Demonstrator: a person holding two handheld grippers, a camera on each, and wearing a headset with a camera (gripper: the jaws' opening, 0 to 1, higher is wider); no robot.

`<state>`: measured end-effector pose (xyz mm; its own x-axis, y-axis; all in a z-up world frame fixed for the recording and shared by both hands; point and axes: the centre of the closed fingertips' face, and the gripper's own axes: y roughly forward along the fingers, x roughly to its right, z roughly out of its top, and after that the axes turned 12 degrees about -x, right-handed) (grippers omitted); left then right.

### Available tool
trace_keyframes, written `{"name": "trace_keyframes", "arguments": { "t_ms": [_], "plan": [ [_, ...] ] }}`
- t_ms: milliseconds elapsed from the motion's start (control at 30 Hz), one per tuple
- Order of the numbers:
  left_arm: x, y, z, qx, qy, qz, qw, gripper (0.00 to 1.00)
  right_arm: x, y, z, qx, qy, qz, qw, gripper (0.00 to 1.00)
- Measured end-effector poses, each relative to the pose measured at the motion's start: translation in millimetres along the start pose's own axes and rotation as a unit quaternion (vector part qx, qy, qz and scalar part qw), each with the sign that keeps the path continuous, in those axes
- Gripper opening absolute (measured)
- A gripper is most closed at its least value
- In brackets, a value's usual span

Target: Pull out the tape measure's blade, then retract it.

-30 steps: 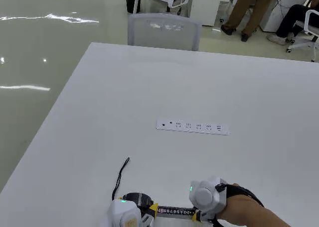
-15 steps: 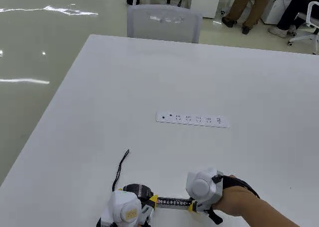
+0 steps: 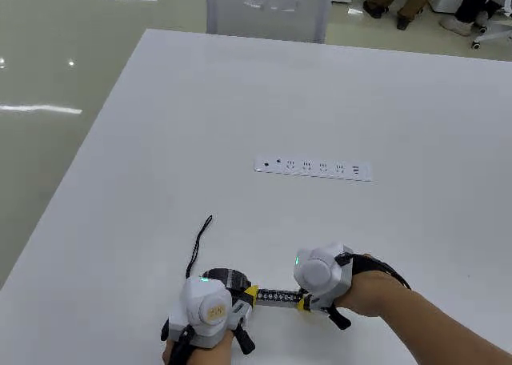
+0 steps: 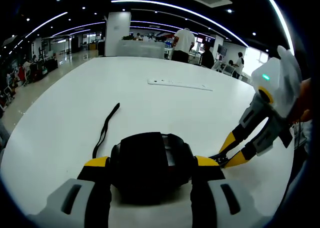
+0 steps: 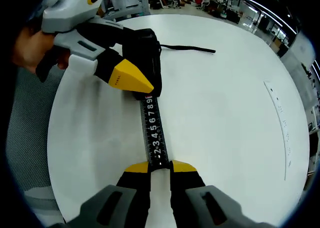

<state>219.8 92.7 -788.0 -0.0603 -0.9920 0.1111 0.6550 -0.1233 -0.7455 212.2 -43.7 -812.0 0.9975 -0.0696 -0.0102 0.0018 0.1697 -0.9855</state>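
Head view: black round tape measure case (image 3: 223,281) lay on the white rectangular table (image 3: 240,109), close to the near edge. The left gripper (image 3: 228,293) was clamped on the case, one jaw against each side. A short length of black blade with white numerals (image 3: 278,298) ran from the case to the right gripper (image 3: 304,301), whose jaws were pinched on the blade's end. A thin black wrist strap (image 3: 198,246) trailed from the case across the table, away from the person. A white multi-socket power strip (image 3: 314,168) lay near the table's middle, well apart from the case. A grey chair back (image 3: 268,9) stood at the far edge.

Left gripper view: the case (image 4: 150,160) sat between the two yellow-tipped jaws, touching both. The strap (image 4: 105,130) extended forward on the left. The right gripper (image 4: 227,158) entered from the right, with its yellow tips closed together near the table surface. The power strip (image 4: 180,84) lay farther off, and people (image 4: 185,40) stood beyond the table.

Right gripper view: the blade (image 5: 154,133) lay flat on the table and showed the numerals 2 to 9. Its near end was gripped between the two closed yellow-tipped jaws. Its far end entered the case (image 5: 145,58), which the left gripper (image 5: 127,75) held. The strap (image 5: 187,49) lay beyond the case.
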Motion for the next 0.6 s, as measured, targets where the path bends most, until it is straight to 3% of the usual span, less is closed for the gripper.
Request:
{"name": "trace_keyframes", "arguments": {
  "t_ms": [600],
  "plan": [
    [2.7,-2.8,-0.5,-0.001,0.001,-0.003,1.0,0.61,-3.6,0.5,19.7,0.015,0.002,0.001,0.9999,0.13]
  ]
}}
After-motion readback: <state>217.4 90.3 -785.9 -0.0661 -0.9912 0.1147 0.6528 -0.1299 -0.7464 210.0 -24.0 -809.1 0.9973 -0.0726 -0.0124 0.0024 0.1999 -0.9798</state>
